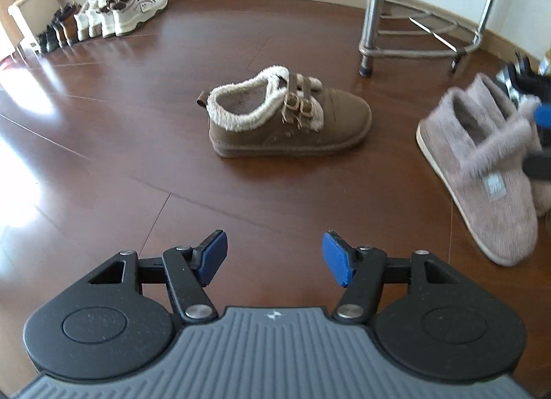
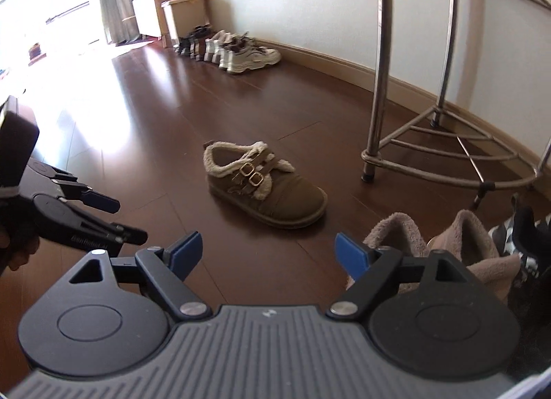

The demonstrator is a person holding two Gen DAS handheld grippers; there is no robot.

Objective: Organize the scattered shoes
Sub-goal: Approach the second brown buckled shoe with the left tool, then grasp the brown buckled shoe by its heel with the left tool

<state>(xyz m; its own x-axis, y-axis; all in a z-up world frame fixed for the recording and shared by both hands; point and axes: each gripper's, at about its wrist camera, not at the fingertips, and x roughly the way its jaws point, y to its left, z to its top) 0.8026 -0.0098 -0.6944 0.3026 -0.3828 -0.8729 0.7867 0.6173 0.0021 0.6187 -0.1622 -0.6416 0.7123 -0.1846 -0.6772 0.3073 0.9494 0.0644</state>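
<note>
Presently: brown fleece-lined shoe (image 1: 289,116) alone mid-floor, beyond left claw (image 1: 273,258), jaws parted, empty. Right claw (image 2: 267,254) wide, empty; pink fuzzy slipper (image 1: 482,171) near right. Shoe row (image 1: 103,20) far left along wall.

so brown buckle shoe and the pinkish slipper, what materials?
Brown shoe: looks like matte suede, nappy surface, cream fleece collar, shiny gold metal buckles. Pinkish slipper: fuzzy ribbed knit or plush, pale smooth sole, probably rubber.

One brown buckled shoe (image 1: 289,116), two pink fuzzy slippers (image 2: 447,251), one metal rack (image 2: 382,72)
</note>
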